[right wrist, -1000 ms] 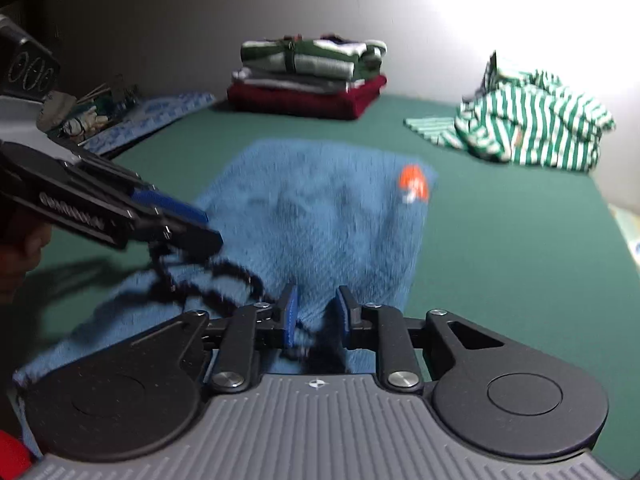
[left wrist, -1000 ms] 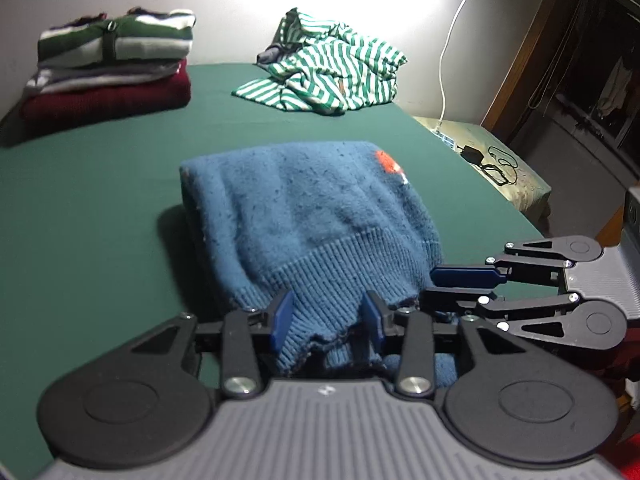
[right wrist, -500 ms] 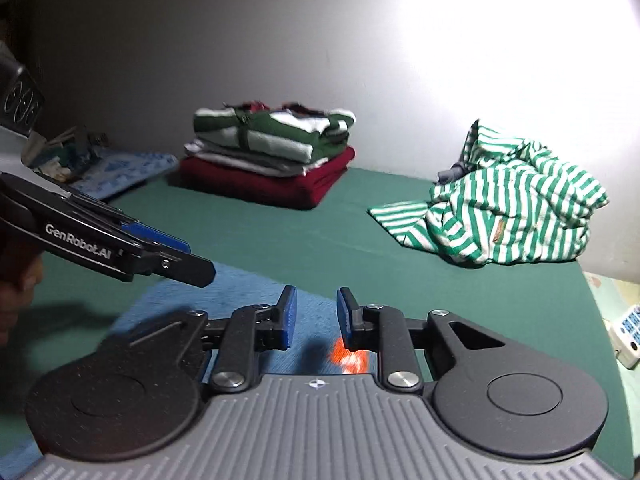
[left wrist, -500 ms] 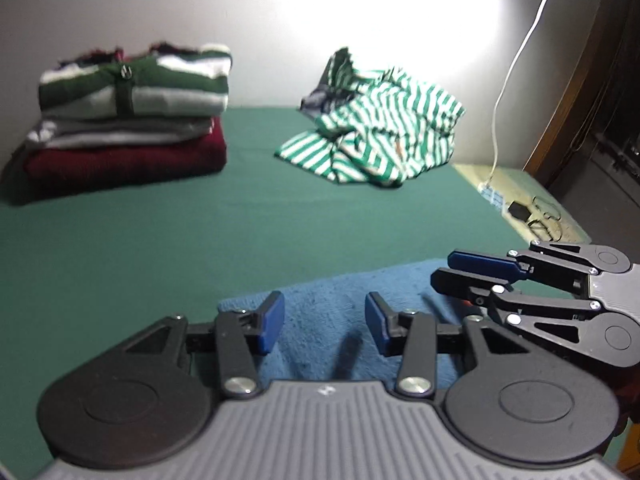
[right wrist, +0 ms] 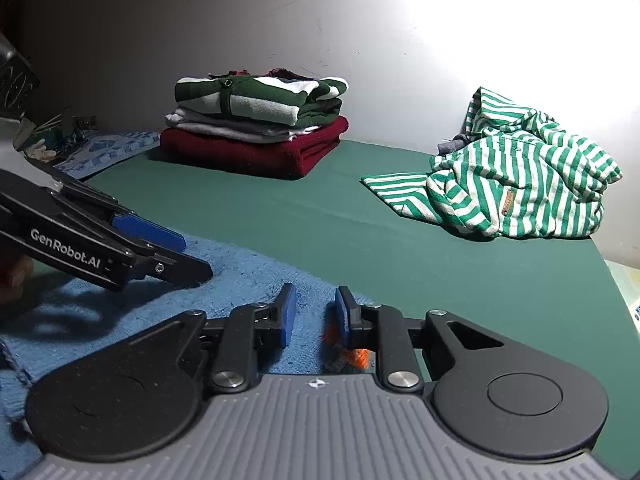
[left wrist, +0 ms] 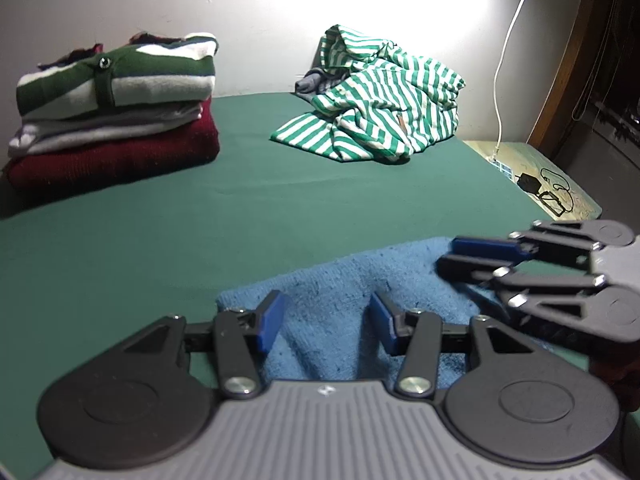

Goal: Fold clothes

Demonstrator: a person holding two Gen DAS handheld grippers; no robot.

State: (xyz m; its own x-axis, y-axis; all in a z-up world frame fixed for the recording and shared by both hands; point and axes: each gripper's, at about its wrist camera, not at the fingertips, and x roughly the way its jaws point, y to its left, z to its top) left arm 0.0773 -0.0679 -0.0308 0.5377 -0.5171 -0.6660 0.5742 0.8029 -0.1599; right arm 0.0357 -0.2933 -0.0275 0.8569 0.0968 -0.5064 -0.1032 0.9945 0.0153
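A green surface (left wrist: 280, 208) fills most of both views and reaches back to a pale wall. On its near part lies the blue knitted sweater (left wrist: 352, 292), spread flat just under both grippers; a small orange patch (right wrist: 356, 356) shows on it in the right wrist view, next to the right finger of the right gripper. Far back, near the wall, a crumpled green-and-white striped garment (left wrist: 380, 104) lies in a heap, well apart from the sweater. On the other side of the back stands a stack of folded clothes (left wrist: 112, 112) — dark red at the bottom, grey in the middle, green and white on top.

The left gripper (left wrist: 326, 322) is above the near edge of the sweater with its blue pads moderately apart; nothing is pinched between them, the cloth is only seen below. The right gripper (right wrist: 311, 316) has a narrower gap — its pads also grip nothing, and the sweater lies under them.

A white cable (left wrist: 508, 60) hangs along the wall at the right, and a small black charger (left wrist: 530, 182) lies beside the green surface.
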